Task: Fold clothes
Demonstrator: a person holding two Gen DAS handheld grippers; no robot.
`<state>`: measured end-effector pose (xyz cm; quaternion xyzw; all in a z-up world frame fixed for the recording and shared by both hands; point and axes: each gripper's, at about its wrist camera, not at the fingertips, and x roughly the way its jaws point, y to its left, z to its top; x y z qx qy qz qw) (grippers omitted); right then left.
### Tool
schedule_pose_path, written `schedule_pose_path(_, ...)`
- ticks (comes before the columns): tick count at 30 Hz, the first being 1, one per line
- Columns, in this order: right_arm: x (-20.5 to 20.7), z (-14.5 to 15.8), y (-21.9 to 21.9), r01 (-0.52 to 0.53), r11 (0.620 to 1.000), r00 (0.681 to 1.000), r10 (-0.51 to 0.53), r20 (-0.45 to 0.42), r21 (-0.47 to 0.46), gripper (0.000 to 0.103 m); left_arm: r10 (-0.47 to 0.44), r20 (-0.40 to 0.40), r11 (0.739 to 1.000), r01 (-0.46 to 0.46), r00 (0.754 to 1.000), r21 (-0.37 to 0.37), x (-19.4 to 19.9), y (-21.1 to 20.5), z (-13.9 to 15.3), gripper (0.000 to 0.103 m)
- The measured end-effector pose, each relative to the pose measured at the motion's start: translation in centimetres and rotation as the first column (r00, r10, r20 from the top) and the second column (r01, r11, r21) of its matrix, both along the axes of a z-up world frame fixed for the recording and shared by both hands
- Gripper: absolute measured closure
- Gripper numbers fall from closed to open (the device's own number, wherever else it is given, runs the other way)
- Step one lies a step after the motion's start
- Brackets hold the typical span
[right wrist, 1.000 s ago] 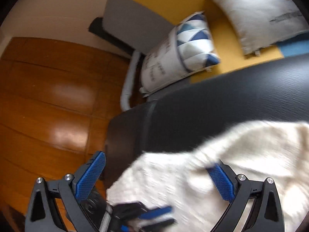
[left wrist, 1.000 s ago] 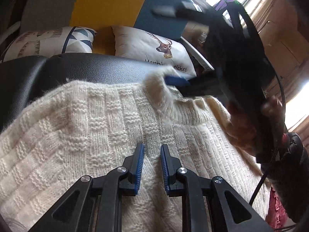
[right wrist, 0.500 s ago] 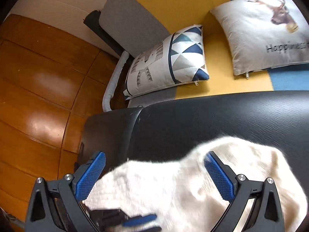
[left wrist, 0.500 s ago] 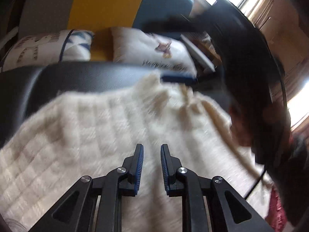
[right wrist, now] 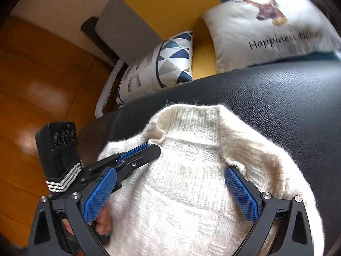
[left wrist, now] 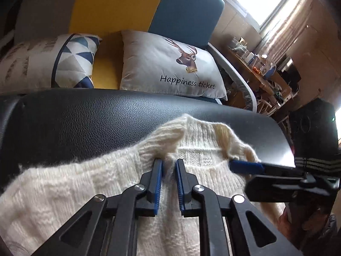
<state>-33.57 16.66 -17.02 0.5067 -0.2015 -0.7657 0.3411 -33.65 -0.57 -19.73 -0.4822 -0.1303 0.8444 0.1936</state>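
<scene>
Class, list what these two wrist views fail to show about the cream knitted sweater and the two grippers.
- Cream knitted sweater: sleeves and hem cut off by the bottom edge in both views.
- Left gripper: knit bunches between its fingers; a firm pinch cannot be confirmed.
- Right gripper: open over the sweater; contact underneath is hidden.
- Items on the distant wooden desk: too small.

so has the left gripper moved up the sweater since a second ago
Yes. The left gripper has moved forward to the sweater's collar, toward the deer pillow; earlier it was over mid-body knit.
</scene>
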Motion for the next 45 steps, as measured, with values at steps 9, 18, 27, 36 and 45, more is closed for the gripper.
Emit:
schedule_pose_path(9,6.9,0.9,4.6,0.041,0.991,0.995,-0.029,-0.1,0.126,0.0,0.035,0.021,0.999,-0.036,0.999,0.019,9.3,-1.8,3.3,0.085)
schedule_pose_path(18,25.9,2.0,20.9,0.441,0.813,0.896,-0.375,-0.239,0.381,0.0,0.039,0.041,0.999,-0.041,0.998,0.028,24.3,-1.7,2.9,0.085)
schedule_pose_path(27,37.2,-0.1,29.2,0.581,0.637,0.804,-0.548,-0.232,0.507,0.0,0.043,0.024,0.996,-0.041,0.999,-0.076,32.7,-0.7,2.5,0.084)
schedule_pose_path(36,38.6,-2.8,27.6,0.631,0.618,0.768,-0.583,-0.266,0.469,0.032,-0.062,-0.055,0.989,0.054,0.997,-0.138,34.0,2.7,5.0,0.084)
schedule_pose_path(45,37.8,-3.6,25.8,0.611,0.591,0.789,-0.51,-0.343,0.526,0.077,-0.237,-0.05,0.933,0.213,0.97,-0.289,32.9,9.7,3.3,0.084)
